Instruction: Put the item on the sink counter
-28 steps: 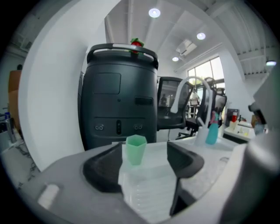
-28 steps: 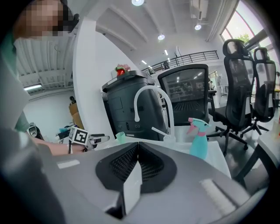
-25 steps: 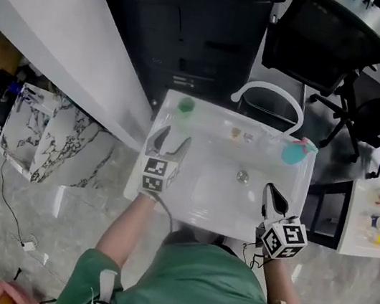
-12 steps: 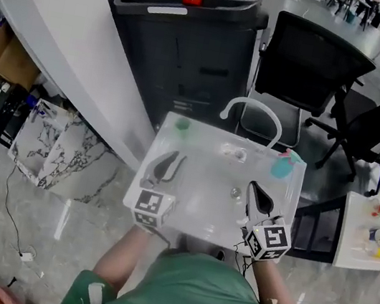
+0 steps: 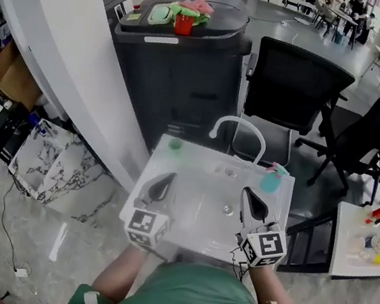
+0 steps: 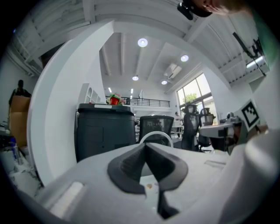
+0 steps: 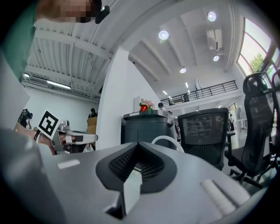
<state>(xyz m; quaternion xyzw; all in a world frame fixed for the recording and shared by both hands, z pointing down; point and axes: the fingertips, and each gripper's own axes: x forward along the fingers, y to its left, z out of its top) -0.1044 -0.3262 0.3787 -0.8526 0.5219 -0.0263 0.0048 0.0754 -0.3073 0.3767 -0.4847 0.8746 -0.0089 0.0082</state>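
A white sink (image 5: 165, 212) with an arched faucet (image 5: 238, 129) sits below me. On its back counter rest a small green item (image 5: 175, 144), small clear items (image 5: 230, 171) and a teal item (image 5: 270, 178). My left gripper (image 5: 168, 179) hovers over the sink's left side, shut with nothing between its jaws. Over the right side, my right gripper (image 5: 247, 193) is likewise shut and empty. In the left gripper view the gripper (image 6: 145, 146) points at the faucet (image 6: 154, 135); the right gripper (image 7: 139, 145) does the same in its own view, with the faucet (image 7: 164, 140) ahead.
A black bin (image 5: 181, 59) with red and green things on top stands behind the sink. Black office chairs (image 5: 297, 79) are to the right, a white table (image 5: 365, 251) with small objects at far right, and a white wall (image 5: 57, 37) at left.
The left gripper's jaws went from wide open to shut with nothing in them. Both grippers drew back from the sink's rear counter, and the head view tilted up.
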